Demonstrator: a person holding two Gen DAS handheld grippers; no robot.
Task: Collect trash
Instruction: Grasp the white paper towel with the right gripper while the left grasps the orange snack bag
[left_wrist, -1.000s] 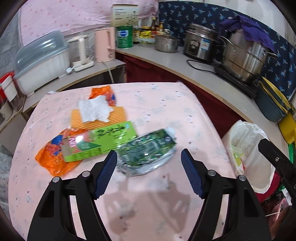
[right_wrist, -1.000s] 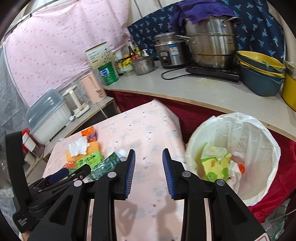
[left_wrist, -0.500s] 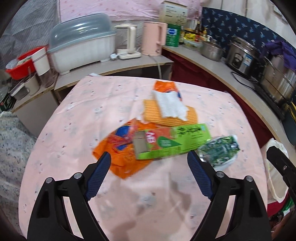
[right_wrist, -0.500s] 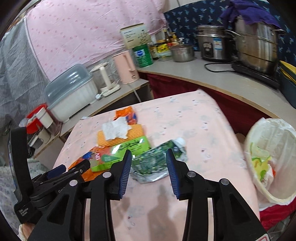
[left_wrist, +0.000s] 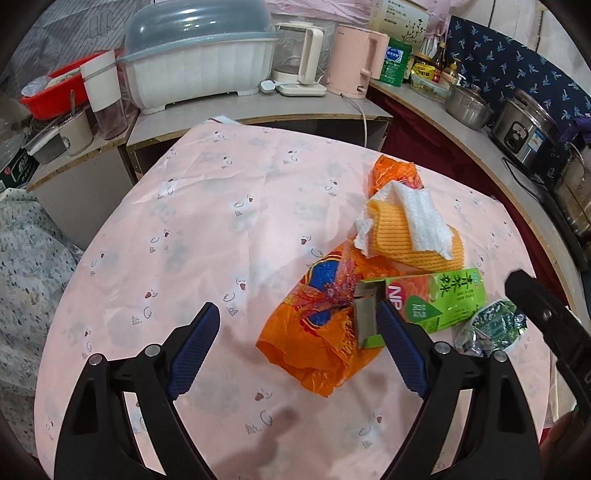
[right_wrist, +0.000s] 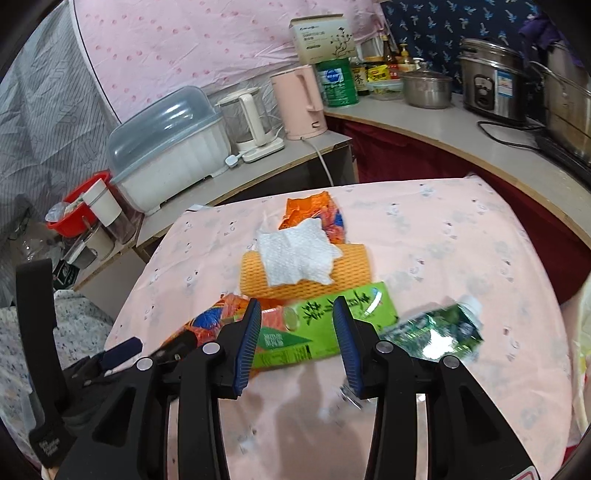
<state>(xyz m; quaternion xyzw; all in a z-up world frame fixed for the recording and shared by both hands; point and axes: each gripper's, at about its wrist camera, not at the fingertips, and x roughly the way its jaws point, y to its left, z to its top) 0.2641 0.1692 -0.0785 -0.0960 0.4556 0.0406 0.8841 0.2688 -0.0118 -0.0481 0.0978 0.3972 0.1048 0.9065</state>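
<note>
A heap of trash lies on the pink tablecloth (left_wrist: 221, 221). It holds an orange plastic bag (left_wrist: 317, 343), a green tea carton (left_wrist: 436, 295), a crushed green carton (left_wrist: 491, 325), a white paper towel (left_wrist: 421, 218) on a yellow mesh pad (left_wrist: 406, 247), and a small orange wrapper (left_wrist: 391, 173). My left gripper (left_wrist: 295, 306) hangs wide open over the bag's left end, its right finger against the carton's open end. My right gripper (right_wrist: 296, 301) is open above the green tea carton (right_wrist: 295, 332), which shows between its fingers without being pressed. The crushed carton (right_wrist: 436, 328) lies to its right.
A counter curves round the far and right sides of the table, with a covered dish rack (right_wrist: 166, 147), a glass kettle (right_wrist: 251, 122), a pink kettle (right_wrist: 299, 103), a rice cooker (right_wrist: 491, 88) and pots. A sliver of the white bin liner (right_wrist: 585, 332) shows at the right edge.
Both grippers swung left, from near the lined bin to over the trash heap. The left jaws spread wider, the right jaws opened a little. The bin slid out of view.
</note>
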